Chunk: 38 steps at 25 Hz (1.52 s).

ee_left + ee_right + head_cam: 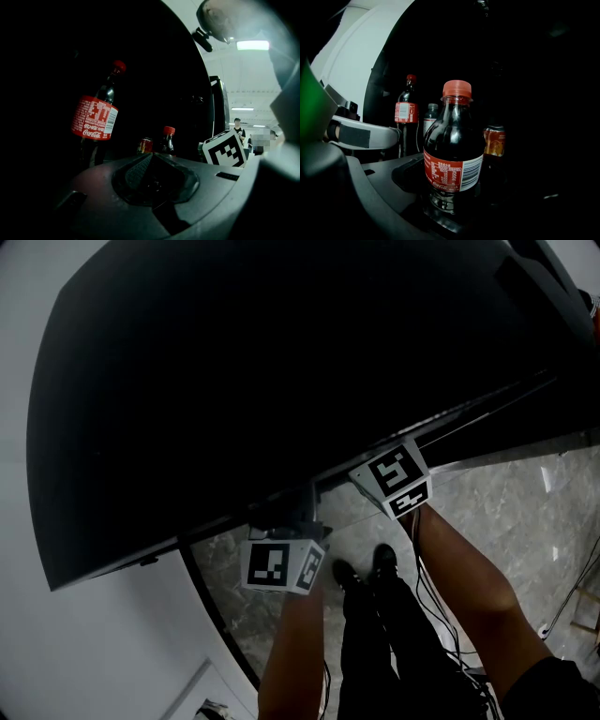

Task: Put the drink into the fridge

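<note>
In the right gripper view a small cola bottle (453, 145) with a red cap and red label stands upright between the jaws of my right gripper (450, 199), which is shut on its lower body. It is inside the dark fridge (281, 381). Whether its base rests on a shelf is hidden. In the left gripper view my left gripper (152, 157) has its jaws closed together with nothing between them. The same small bottle (166, 139) shows beyond it, beside the right gripper's marker cube (224, 149). The head view shows only the two marker cubes (281, 566) (398, 479) at the fridge's edge.
A tall cola bottle (407, 112) stands deeper in the fridge, with a grey-capped bottle (431, 117) beside it. An orange-labelled bottle (494, 140) is close behind the held one. The fridge door frame (219, 108) rises at the right, and people (239, 129) stand far off.
</note>
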Each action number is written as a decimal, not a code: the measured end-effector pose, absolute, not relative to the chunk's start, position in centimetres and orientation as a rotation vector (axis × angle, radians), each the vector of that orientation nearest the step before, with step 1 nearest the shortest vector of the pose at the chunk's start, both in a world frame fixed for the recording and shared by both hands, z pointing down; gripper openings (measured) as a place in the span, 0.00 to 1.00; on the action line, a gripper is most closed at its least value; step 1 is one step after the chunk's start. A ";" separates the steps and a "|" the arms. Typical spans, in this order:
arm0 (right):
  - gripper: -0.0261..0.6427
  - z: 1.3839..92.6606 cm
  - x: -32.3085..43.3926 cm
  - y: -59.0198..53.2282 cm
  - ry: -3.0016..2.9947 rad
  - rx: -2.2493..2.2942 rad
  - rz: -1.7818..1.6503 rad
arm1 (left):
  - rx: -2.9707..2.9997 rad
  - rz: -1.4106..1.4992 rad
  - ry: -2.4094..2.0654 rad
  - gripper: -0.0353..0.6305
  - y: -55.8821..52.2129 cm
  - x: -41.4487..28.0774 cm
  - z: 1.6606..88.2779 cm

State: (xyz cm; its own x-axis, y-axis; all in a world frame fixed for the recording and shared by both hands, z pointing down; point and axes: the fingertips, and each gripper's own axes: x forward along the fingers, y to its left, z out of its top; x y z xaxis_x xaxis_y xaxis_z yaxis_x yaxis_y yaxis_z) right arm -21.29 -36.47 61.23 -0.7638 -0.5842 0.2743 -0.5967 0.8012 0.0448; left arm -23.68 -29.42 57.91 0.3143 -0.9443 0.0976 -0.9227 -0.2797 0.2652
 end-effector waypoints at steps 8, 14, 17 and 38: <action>0.49 60.3 -22.0 -36.1 -2.720 0.919 0.028 | 2.326 -0.097 -1.663 0.07 -27.9 -23.0 57.8; 0.49 61.8 -21.5 -36.4 -2.719 0.911 0.021 | 2.323 -0.109 -1.643 0.07 -27.9 -21.7 59.3; 0.49 60.8 -21.0 -36.0 -2.739 0.930 0.036 | 2.324 -0.109 -1.651 0.07 -27.6 -22.0 58.6; 0.08 42.0 -14.1 -19.9 -2.788 0.919 0.208 | 2.340 -0.074 -1.594 0.07 -15.4 -21.0 43.9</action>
